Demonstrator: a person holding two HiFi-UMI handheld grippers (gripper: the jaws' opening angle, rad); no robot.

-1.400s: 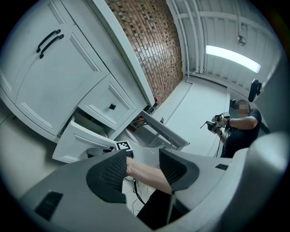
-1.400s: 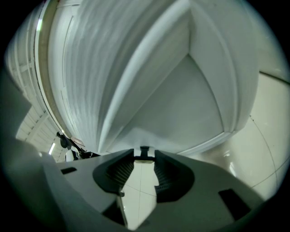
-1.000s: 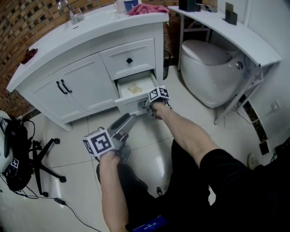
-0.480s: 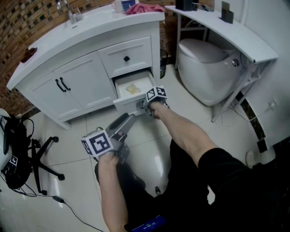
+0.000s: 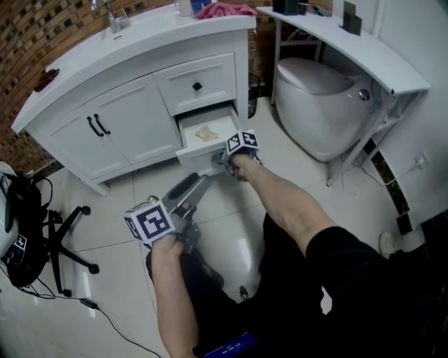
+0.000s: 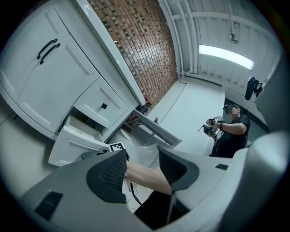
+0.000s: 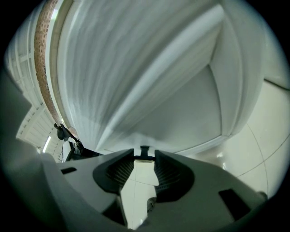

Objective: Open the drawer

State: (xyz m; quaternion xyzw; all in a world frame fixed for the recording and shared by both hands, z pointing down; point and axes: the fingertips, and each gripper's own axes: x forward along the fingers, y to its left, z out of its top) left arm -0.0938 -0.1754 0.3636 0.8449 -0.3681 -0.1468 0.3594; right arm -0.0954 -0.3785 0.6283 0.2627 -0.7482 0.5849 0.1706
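The pale tiled floor (image 5: pixel 112 210) carried a white vanity (image 5: pixel 133 133), a toilet (image 5: pixel 315 98) and a black wheeled stand (image 5: pixel 54 234), with a cable (image 5: pixel 85 303) trailing nearby. On the vanity's bench top (image 5: pixel 161 35), a pink cloth (image 5: pixel 225 10) lay at the right end.

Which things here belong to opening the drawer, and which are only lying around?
Belong: lower drawer, partly open; its knob, gripped by the right gripper.
Lying about: left gripper, open and empty; pink cloth; toilet; chair base; upper drawer, closed.
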